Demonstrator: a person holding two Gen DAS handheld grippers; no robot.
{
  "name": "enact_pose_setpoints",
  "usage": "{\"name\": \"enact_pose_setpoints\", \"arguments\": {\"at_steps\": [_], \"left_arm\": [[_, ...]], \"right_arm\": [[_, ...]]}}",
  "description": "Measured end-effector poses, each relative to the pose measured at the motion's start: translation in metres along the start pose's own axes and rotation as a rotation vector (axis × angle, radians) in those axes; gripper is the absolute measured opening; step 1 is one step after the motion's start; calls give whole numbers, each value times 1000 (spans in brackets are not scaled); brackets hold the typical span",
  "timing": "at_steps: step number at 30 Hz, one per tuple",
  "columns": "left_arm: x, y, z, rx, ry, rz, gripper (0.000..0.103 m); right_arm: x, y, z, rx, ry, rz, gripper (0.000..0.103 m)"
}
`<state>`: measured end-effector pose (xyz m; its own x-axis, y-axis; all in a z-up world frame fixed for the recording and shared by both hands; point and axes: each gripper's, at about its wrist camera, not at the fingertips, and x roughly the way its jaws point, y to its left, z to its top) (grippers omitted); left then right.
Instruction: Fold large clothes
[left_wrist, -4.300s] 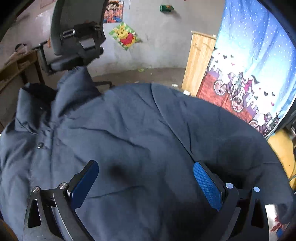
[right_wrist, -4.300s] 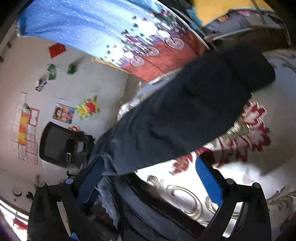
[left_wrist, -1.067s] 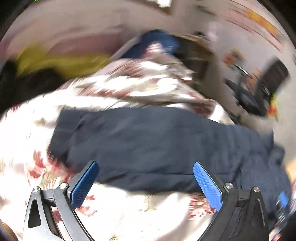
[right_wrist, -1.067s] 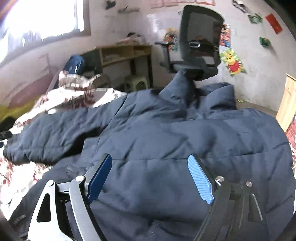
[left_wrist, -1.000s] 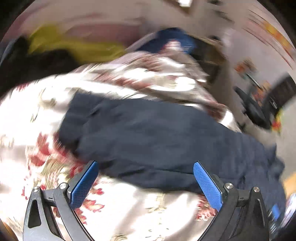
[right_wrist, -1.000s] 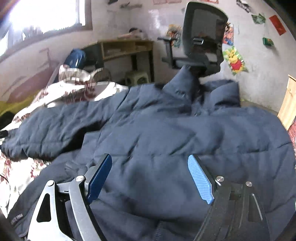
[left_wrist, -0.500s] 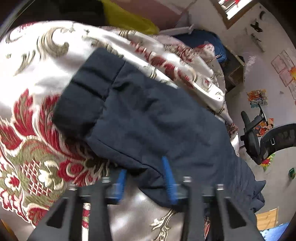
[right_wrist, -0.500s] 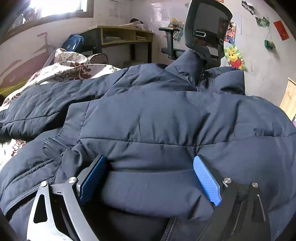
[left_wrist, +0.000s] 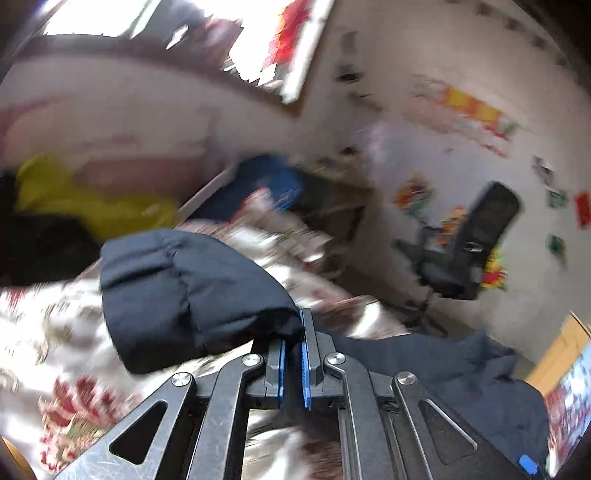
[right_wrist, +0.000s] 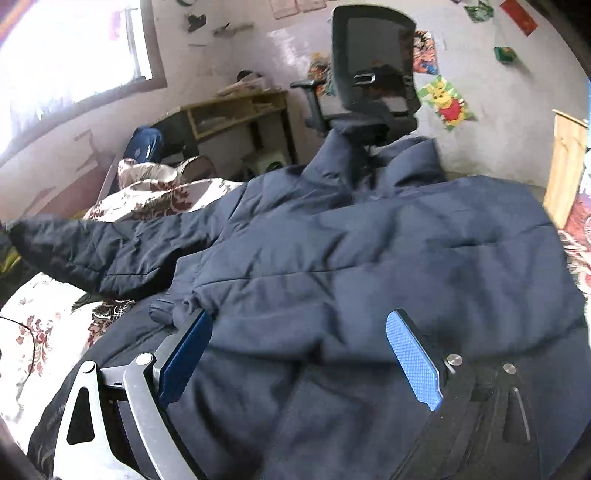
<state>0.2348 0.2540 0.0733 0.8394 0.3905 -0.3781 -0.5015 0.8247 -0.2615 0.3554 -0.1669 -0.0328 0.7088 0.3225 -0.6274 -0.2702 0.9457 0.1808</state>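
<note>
Left tool is pressed together on the sleeve of the navy padded jacket: I see its two blue pads clamped on a fold of dark fabric, and the cuff end of the sleeve hangs off to the left of the tool, lifted clear of the floral bedspread below. My view on this side is smeared with blur, so finer detail beyond the sleeve is hard to read. Past the sleeve I can make out a yellow cloth lying at the far side of the bed.

Right tool is spread wide, its blue pads apart and nothing between them but the jacket's surface underneath. I cannot tell whether its fingertips touch the fabric. The jacket body lies spread across the bed ahead of this tool, collar at the far end, and the sleeve runs out to the left of the body over the bedspread. Behind the collar stands a black office chair, and left of the chair is a wooden desk against the wall.
</note>
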Motion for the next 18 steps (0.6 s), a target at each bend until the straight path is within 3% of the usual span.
{"name": "enact_pose_setpoints", "arguments": {"at_steps": [3, 8, 12, 18], "left_arm": [[-10, -43, 12, 77, -27, -107, 6], [-17, -116, 17, 173, 2, -296, 6], [-27, -169, 0, 274, 39, -413, 6], [-24, -247, -43, 426, 160, -569, 6]], "right_arm": [[-16, -24, -4, -2, -7, -54, 93], [-46, -71, -6, 77, -84, -116, 93], [-60, -110, 1, 163, -129, -129, 93], [-74, -151, 8, 286, -192, -106, 93]]}}
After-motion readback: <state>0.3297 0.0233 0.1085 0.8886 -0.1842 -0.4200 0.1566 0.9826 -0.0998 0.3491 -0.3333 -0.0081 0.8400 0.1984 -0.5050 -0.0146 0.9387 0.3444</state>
